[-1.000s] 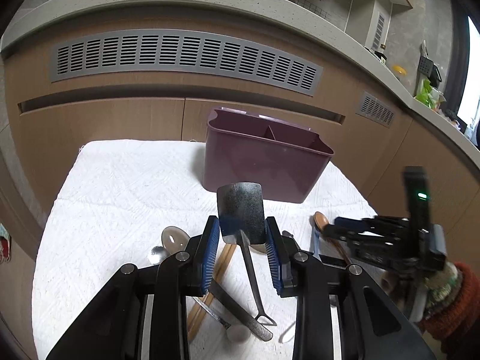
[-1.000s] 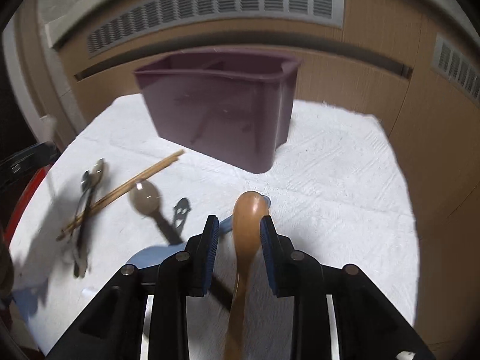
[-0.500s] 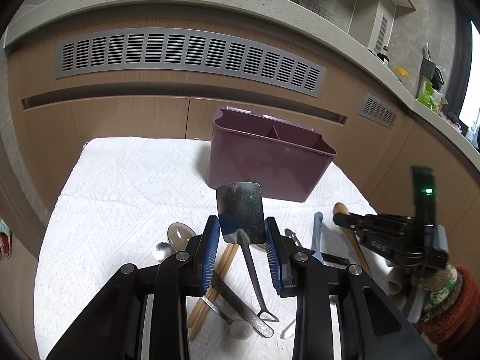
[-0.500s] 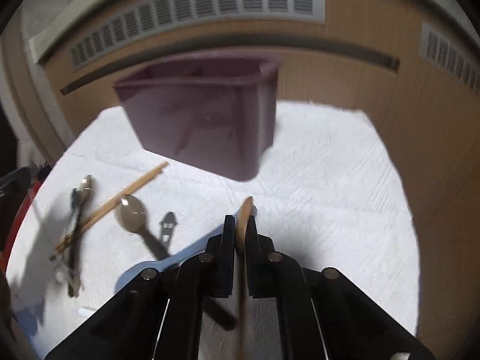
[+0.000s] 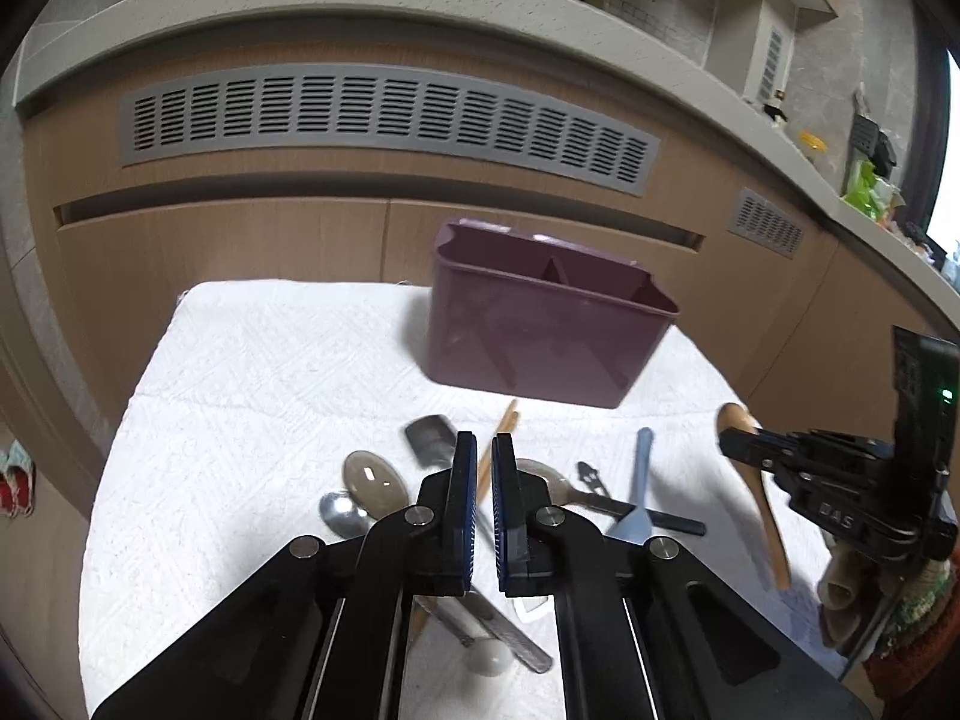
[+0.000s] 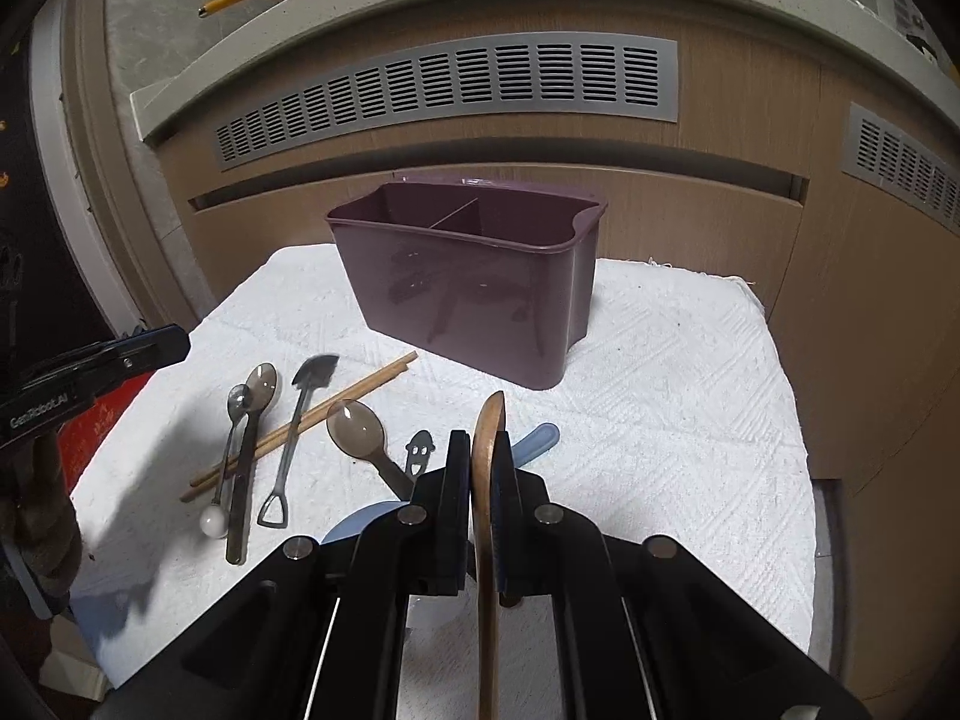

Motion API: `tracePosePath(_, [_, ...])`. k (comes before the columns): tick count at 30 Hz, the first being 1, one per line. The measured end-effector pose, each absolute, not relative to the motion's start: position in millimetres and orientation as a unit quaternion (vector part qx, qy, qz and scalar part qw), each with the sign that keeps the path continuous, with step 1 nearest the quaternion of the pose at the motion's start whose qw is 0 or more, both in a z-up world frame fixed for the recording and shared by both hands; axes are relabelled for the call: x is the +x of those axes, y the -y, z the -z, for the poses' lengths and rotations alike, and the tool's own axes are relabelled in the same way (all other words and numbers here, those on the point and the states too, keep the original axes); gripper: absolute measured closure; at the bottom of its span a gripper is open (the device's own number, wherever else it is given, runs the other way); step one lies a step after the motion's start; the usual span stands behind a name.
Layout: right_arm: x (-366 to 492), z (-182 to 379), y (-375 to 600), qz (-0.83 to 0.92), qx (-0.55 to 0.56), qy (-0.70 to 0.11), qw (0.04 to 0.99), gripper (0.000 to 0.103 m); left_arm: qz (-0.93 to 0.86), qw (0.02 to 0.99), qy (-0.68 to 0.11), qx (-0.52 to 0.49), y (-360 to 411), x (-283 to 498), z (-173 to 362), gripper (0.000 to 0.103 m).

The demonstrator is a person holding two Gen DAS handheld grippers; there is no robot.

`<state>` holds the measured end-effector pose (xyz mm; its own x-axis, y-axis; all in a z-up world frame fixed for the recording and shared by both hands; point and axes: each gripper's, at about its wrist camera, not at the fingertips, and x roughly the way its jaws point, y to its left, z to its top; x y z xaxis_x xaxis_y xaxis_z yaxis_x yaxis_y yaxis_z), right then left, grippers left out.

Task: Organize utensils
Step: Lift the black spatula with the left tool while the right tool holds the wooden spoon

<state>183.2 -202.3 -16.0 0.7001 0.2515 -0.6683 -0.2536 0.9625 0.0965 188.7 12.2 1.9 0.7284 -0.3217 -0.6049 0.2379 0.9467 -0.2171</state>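
A white textured cloth covers the tabletop. At its far side stands a purple two-compartment utensil bin. In front of the bin lie loose chopsticks, a small black spatula, several spoons and a pale blue utensil. The right hand-held gripper is clamped on a wooden spoon, held edge-on above the cloth. The left hand-held gripper has its jaws nearly together, gripping nothing.

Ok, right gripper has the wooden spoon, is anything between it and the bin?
Nothing visible. The wooden spoon is clamped in the right gripper, and only bare white cloth lies ahead up to the bin. Its compartments look open at the top.
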Motion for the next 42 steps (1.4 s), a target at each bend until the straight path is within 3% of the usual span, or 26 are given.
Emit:
tracePosePath(4, [184,19,202,-0.130,-0.010,-0.362,0.923,0.097,0.128,0.904,-0.392,-0.112,-24,219,19,0.092])
tracePosePath(6, [185,22,202,-0.130,-0.012,-0.362,0.923,0.097,0.120,0.885,-0.426,-0.145,-24,239,36,0.067])
tracePosePath(8, [186,26,201,-0.133,-0.009,-0.362,0.922,0.097,0.101,0.872,-0.451,-0.161,-18,259,50,0.062])
tracePosePath(17, [185,36,208,-0.114,-0.017,-0.359,0.926,0.097,0.004,0.879,-0.477,0.008,47,301,73,0.062])
tracePosePath(23, [186,33,214,-0.112,-0.005,-0.347,0.931,0.097,0.033,0.873,-0.485,-0.043,29,298,70,0.069])
tracePosePath(33, [185,2,211,-0.163,0.034,-0.314,0.935,0.097,0.099,0.924,-0.362,-0.076,-2,214,22,0.070])
tracePosePath(35, [189,6,210,-0.180,0.022,-0.336,0.924,0.096,0.106,0.924,-0.358,-0.077,-4,210,16,0.070])
tracePosePath(38, [194,25,211,-0.152,-0.012,-0.383,0.911,0.084,0.115,0.925,-0.353,-0.083,-7,203,8,0.070])
tracePosePath(42, [197,51,224,-0.128,0.000,-0.435,0.891,0.082,0.122,0.923,-0.352,-0.093,-15,201,5,0.070])
